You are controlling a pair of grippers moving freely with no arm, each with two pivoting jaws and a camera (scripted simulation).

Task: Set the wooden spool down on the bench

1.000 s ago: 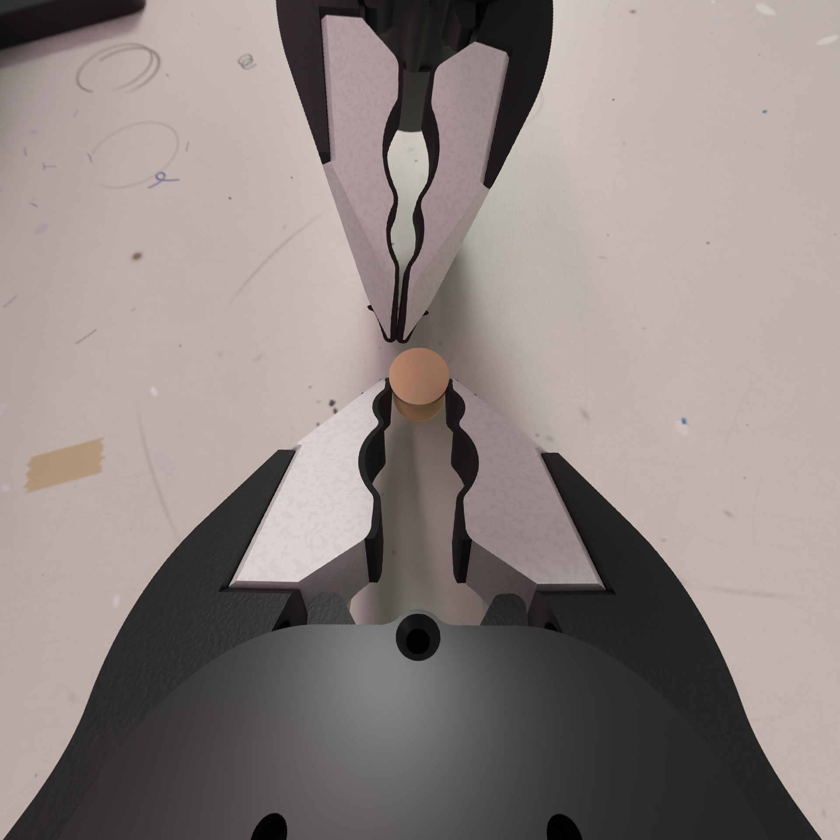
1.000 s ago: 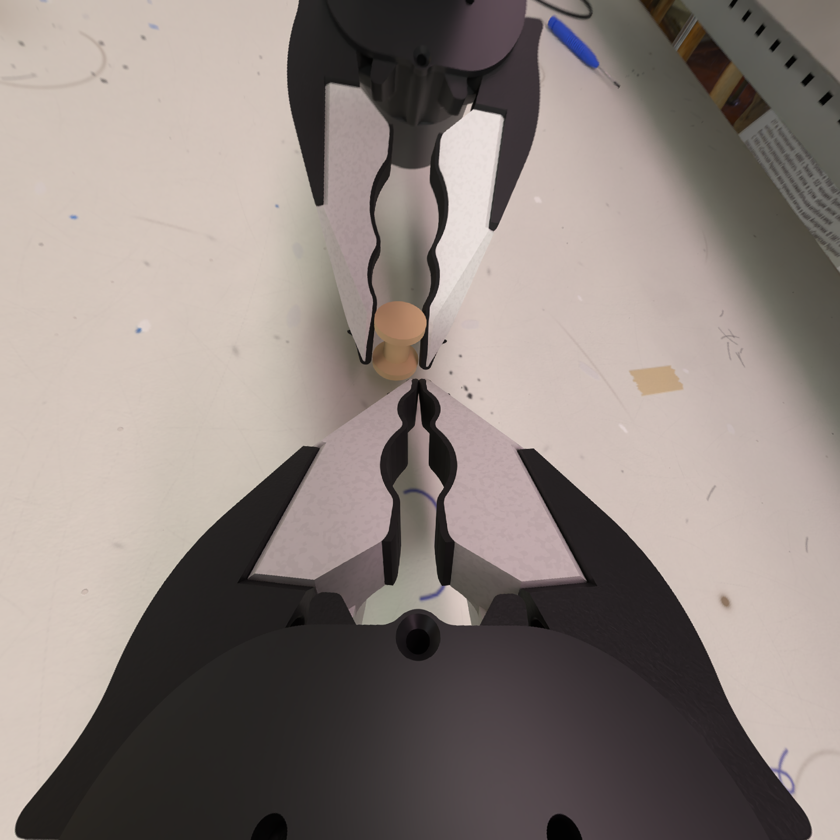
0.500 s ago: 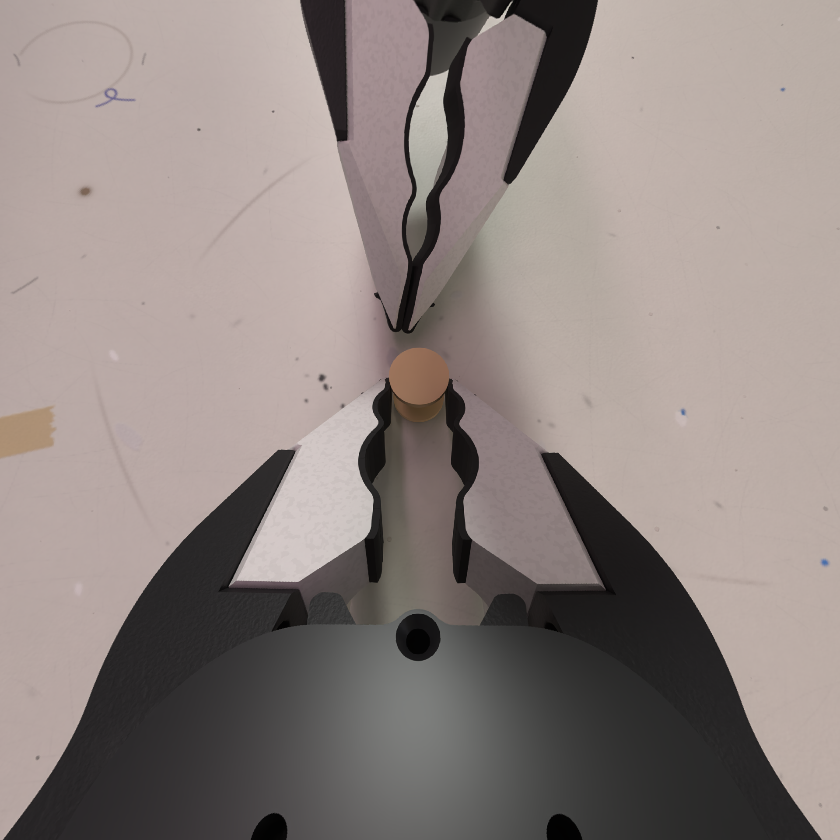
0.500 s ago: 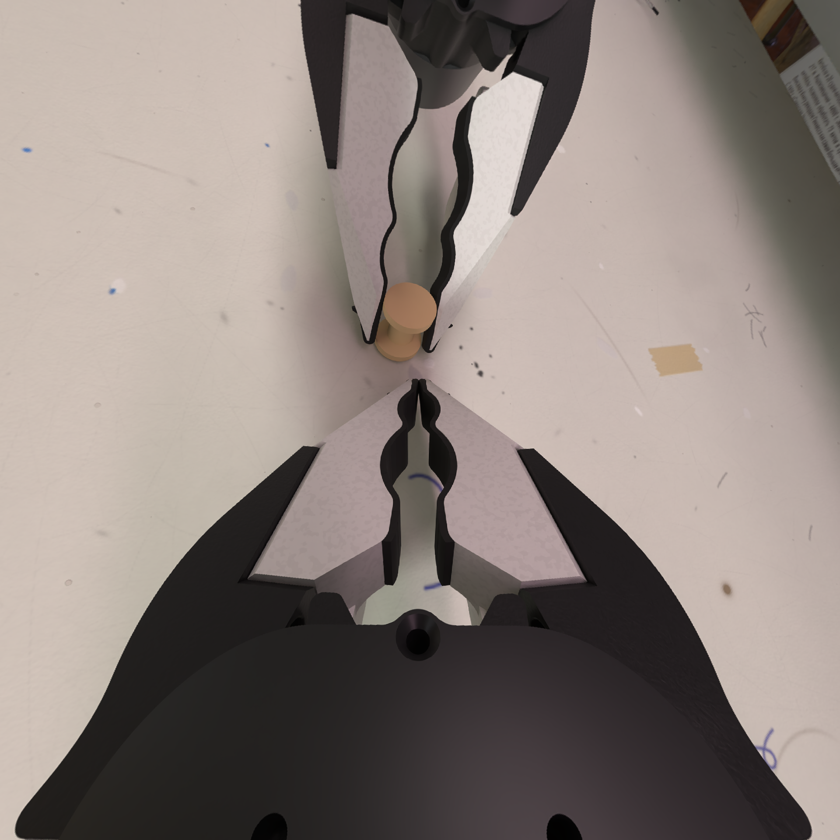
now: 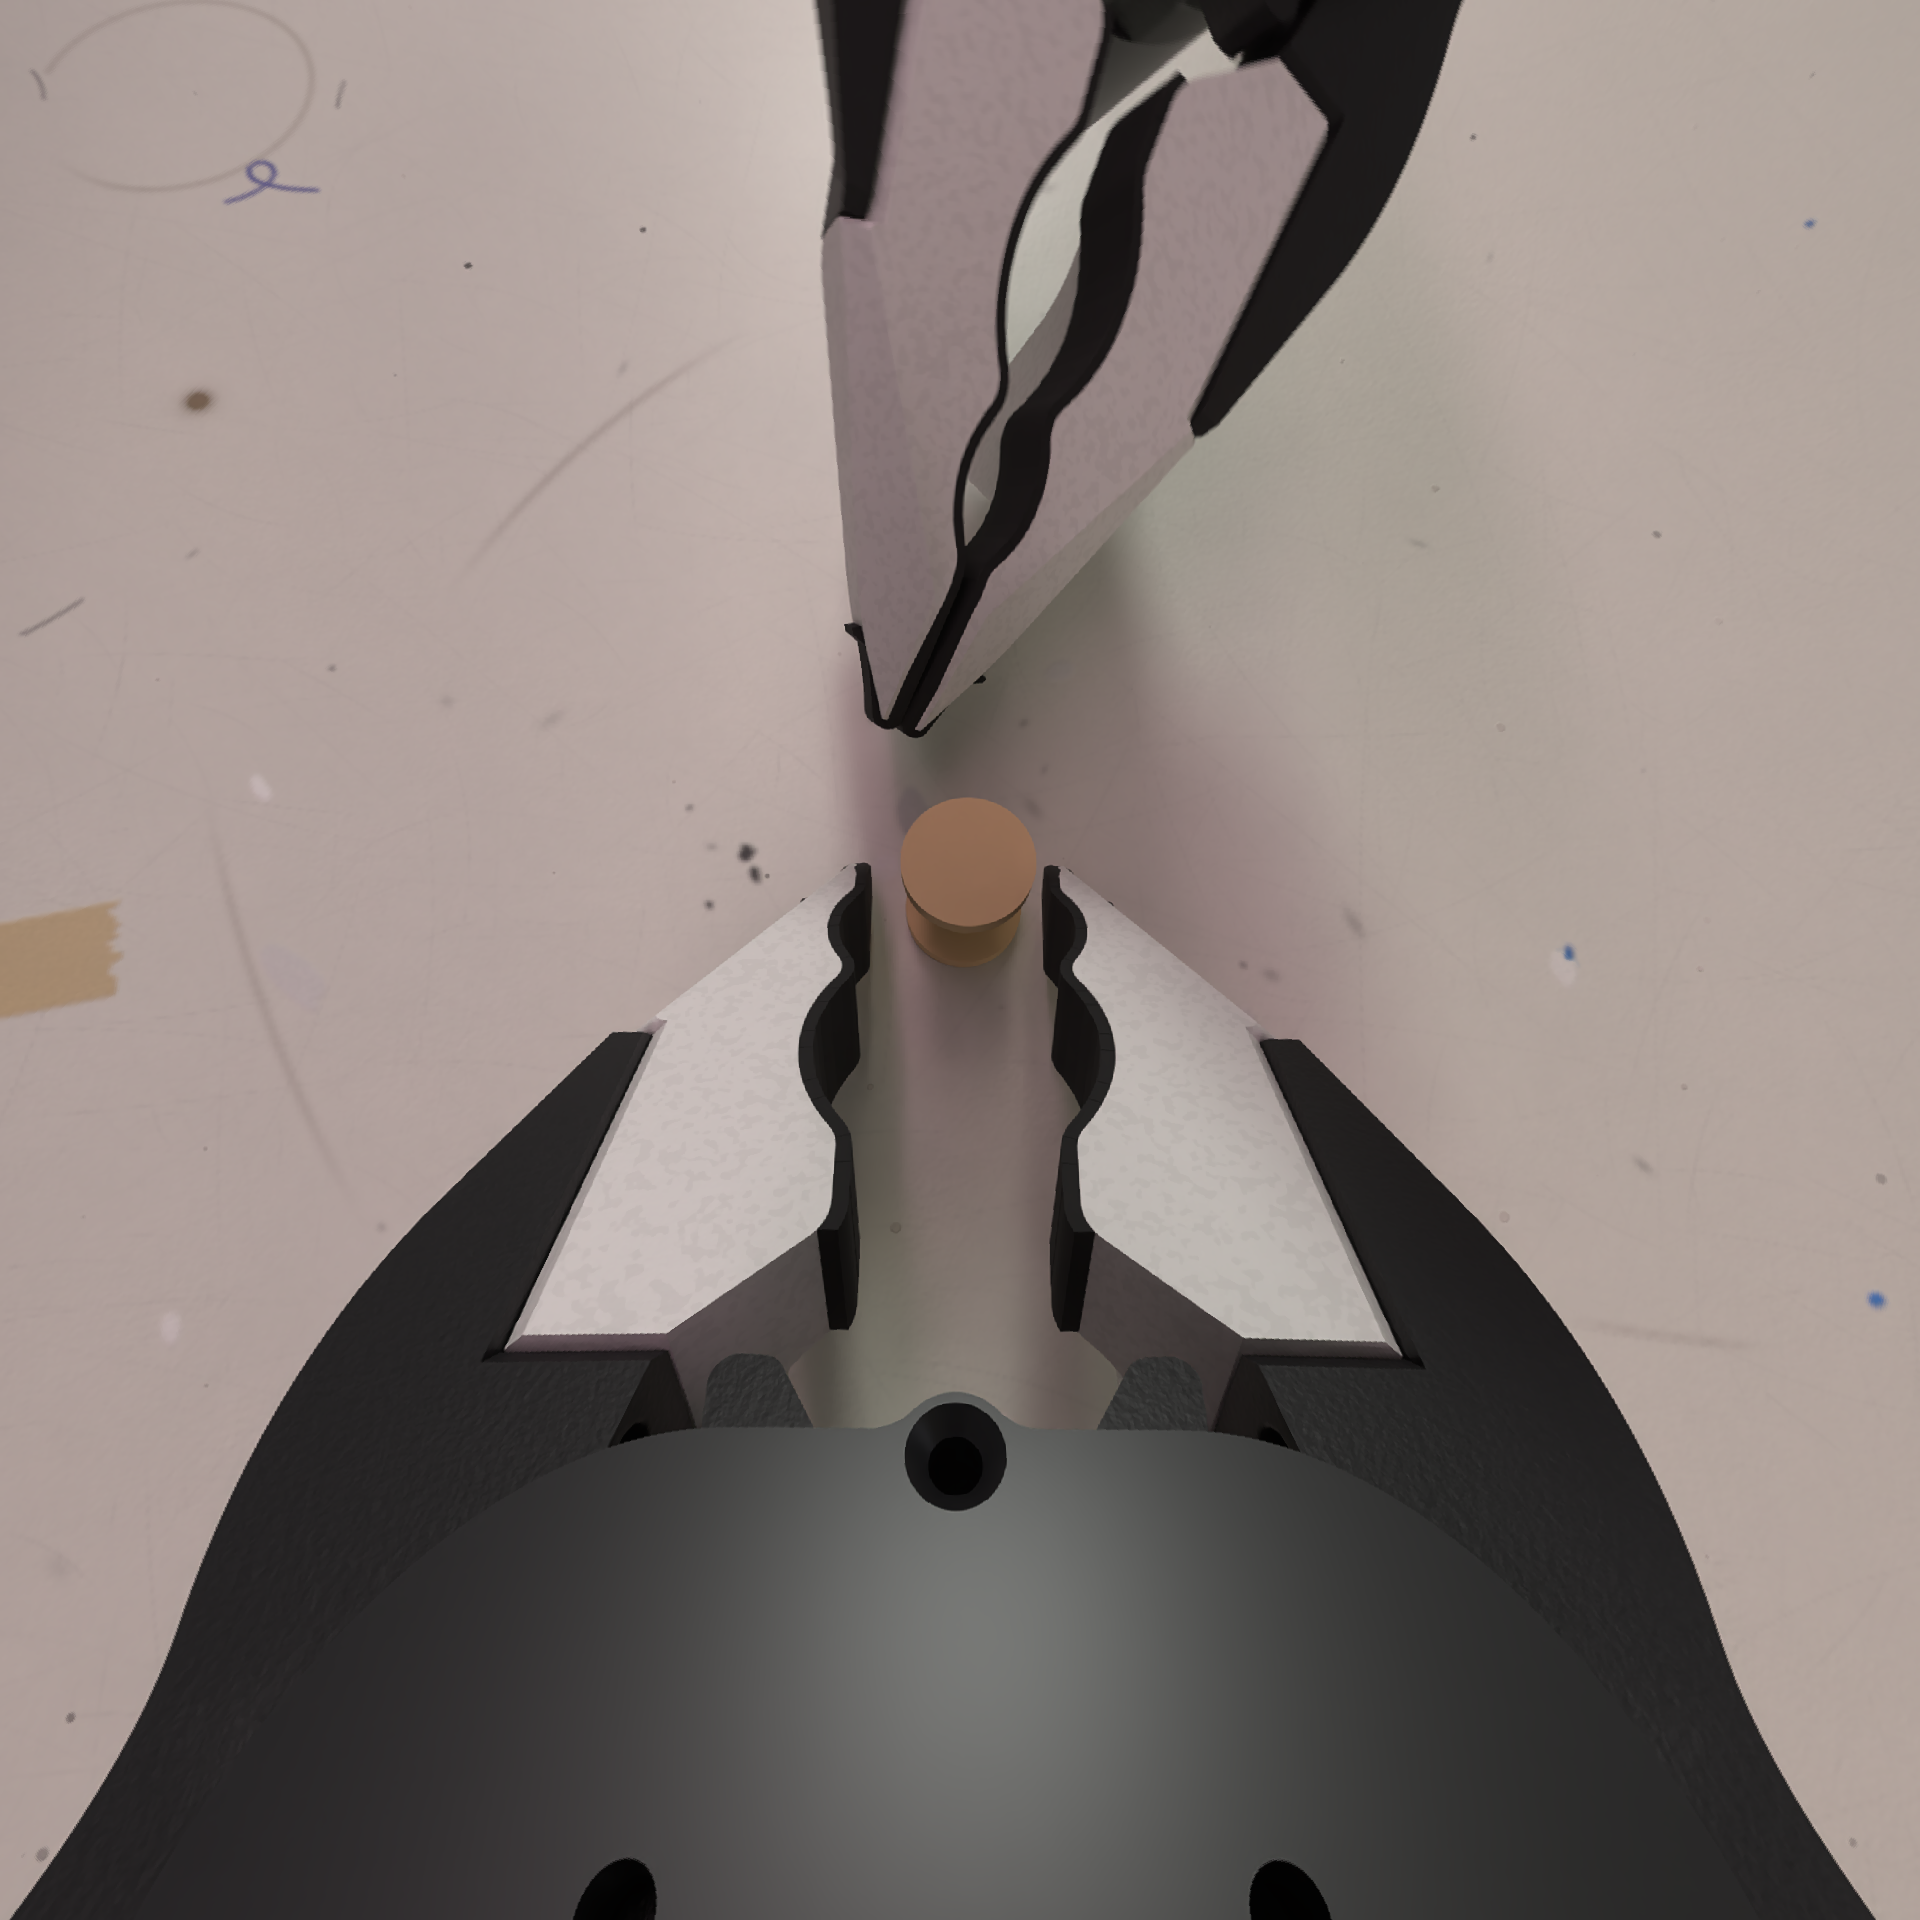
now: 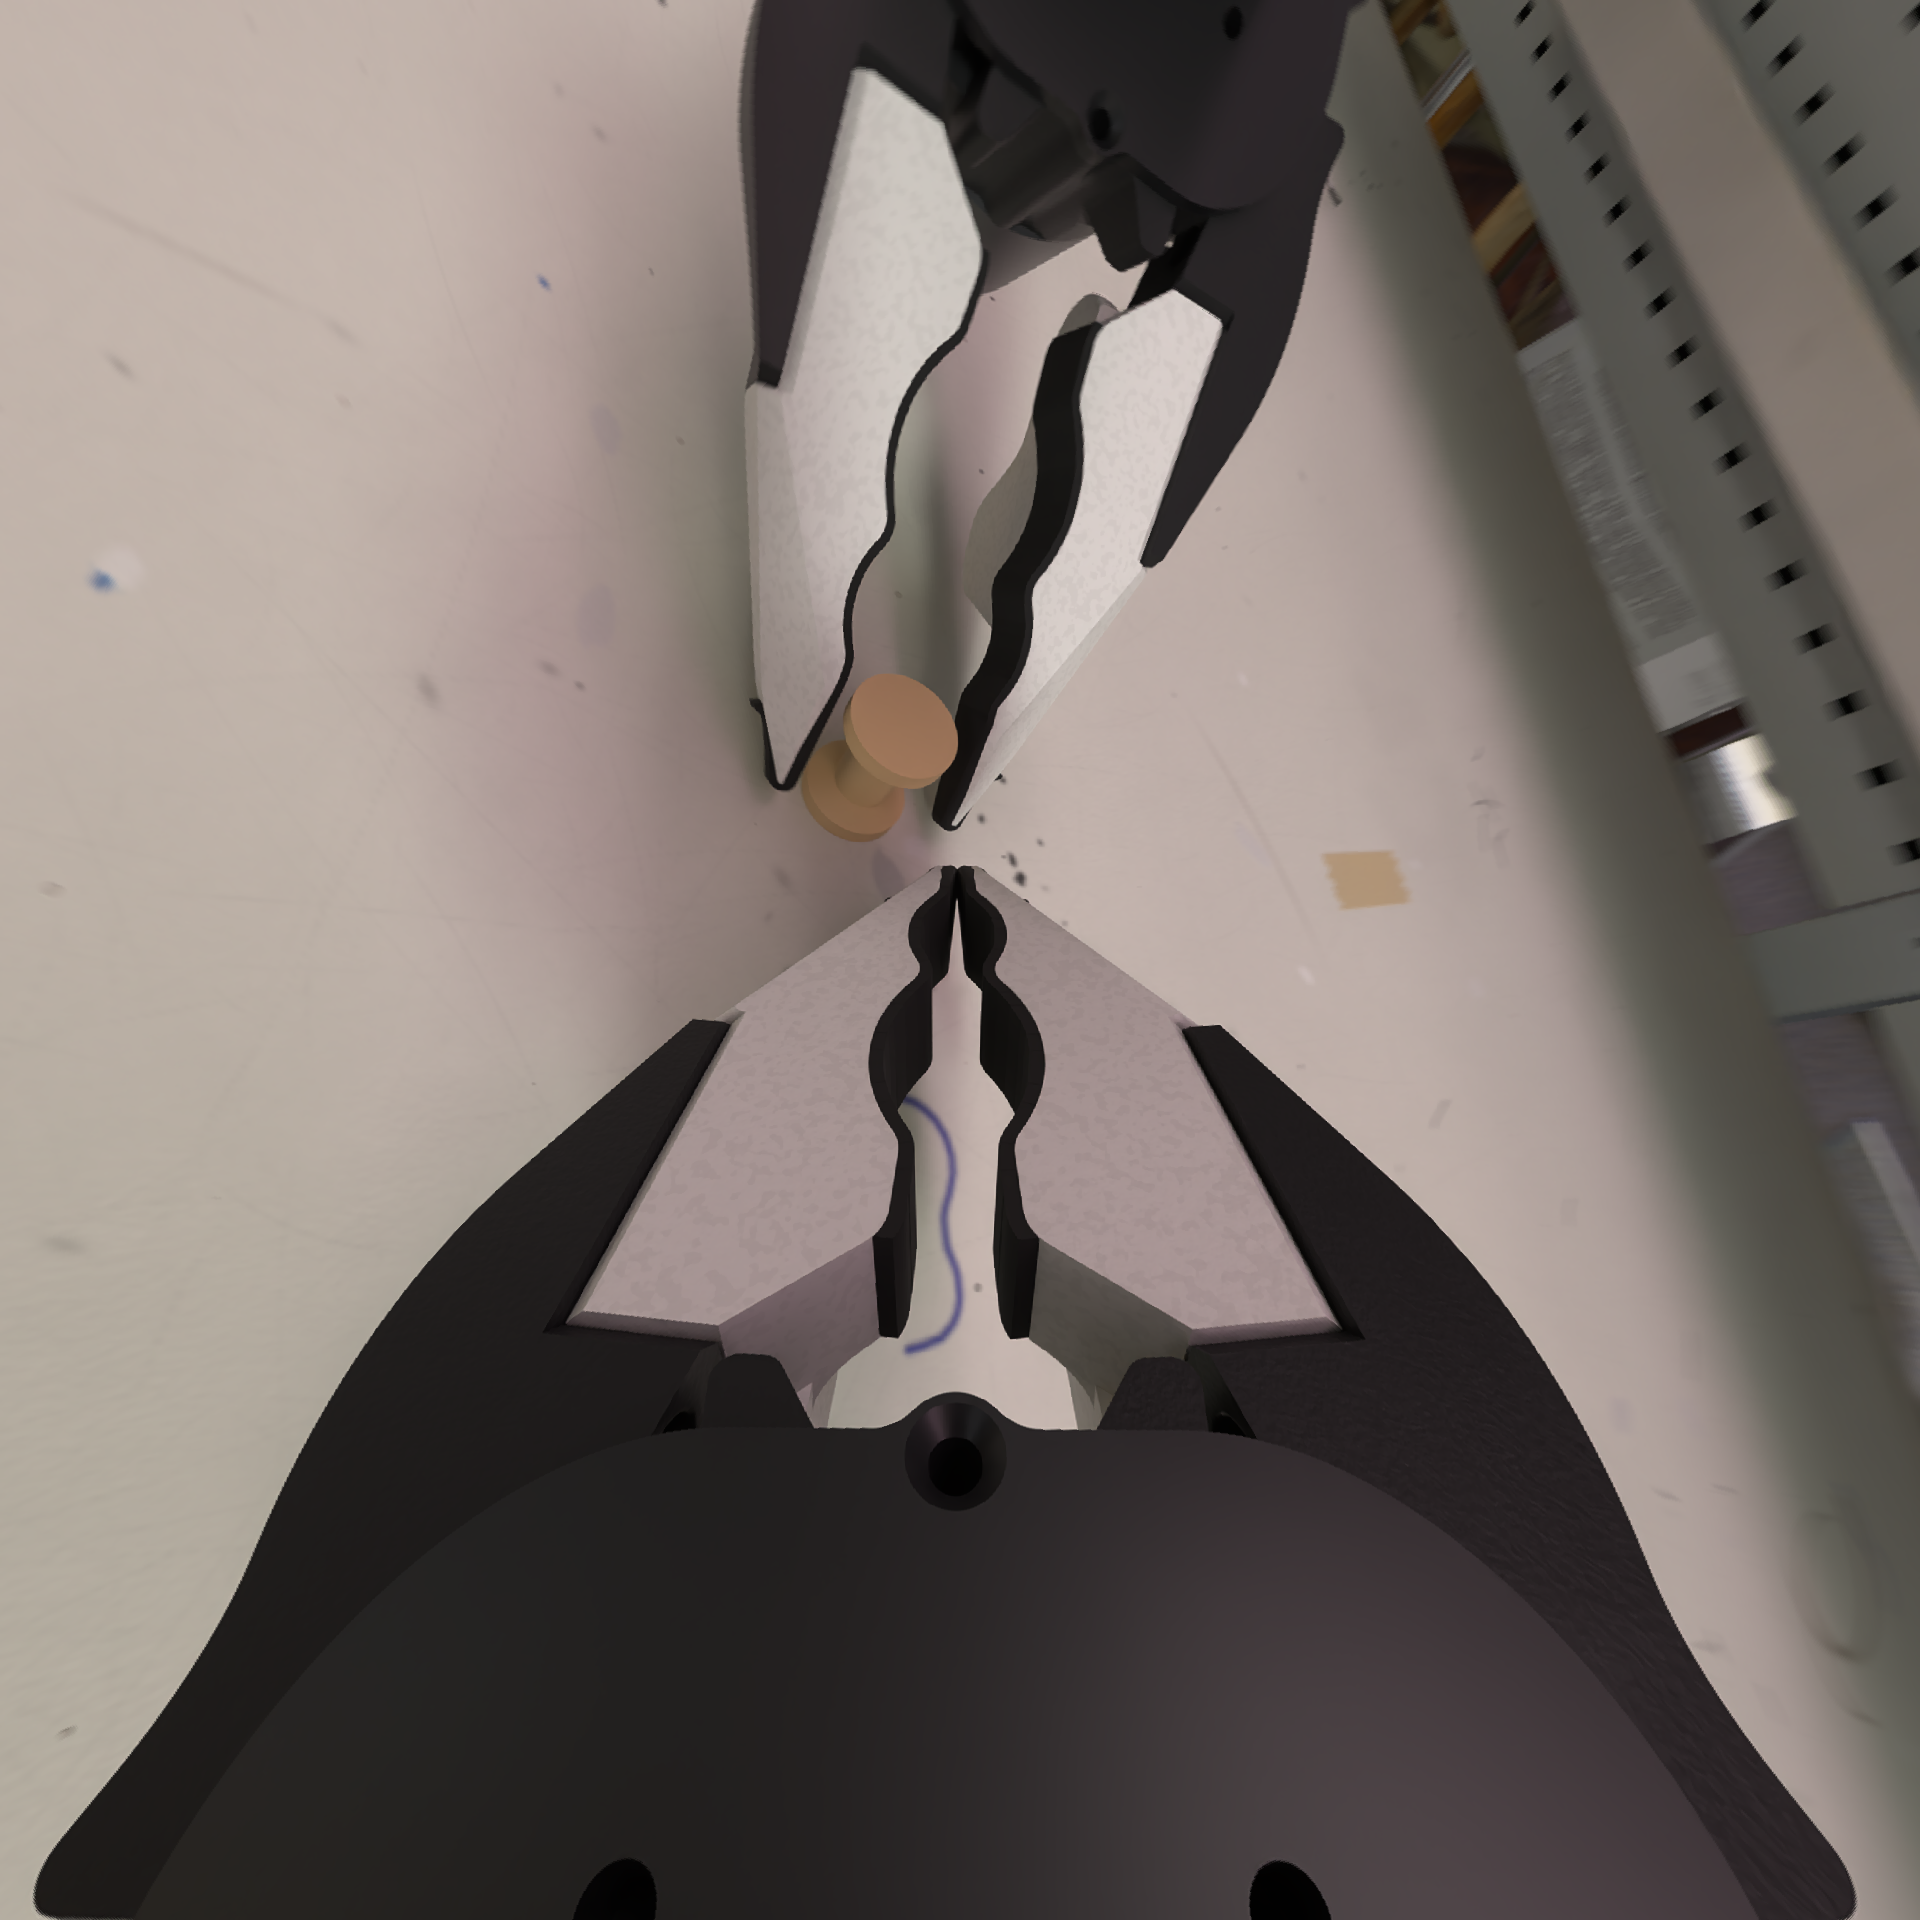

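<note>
The wooden spool (image 5: 968,862) is small and tan, and I see its round top flange from above. It stands upright on the pale bench (image 5: 416,623), between the fingertips of my left gripper (image 5: 954,883). That gripper is open, with a thin gap on each side of the spool. In the right wrist view the spool (image 6: 883,753) shows both flanges, between the tips of the left gripper (image 6: 864,798). My right gripper (image 6: 956,878) is shut and empty, tip to tip with the left one and just short of the spool. It also shows in the left wrist view (image 5: 904,722).
A strip of tan tape (image 5: 57,956) lies on the bench to the left, and also shows in the right wrist view (image 6: 1366,878). A grey perforated rack (image 6: 1766,520) runs along the bench's edge on the right. Pen marks and specks dot the surface.
The left jaws have spread slightly and no longer clamp the spool. The right gripper has drawn back a little and tilted, and the rack has come into its view.
</note>
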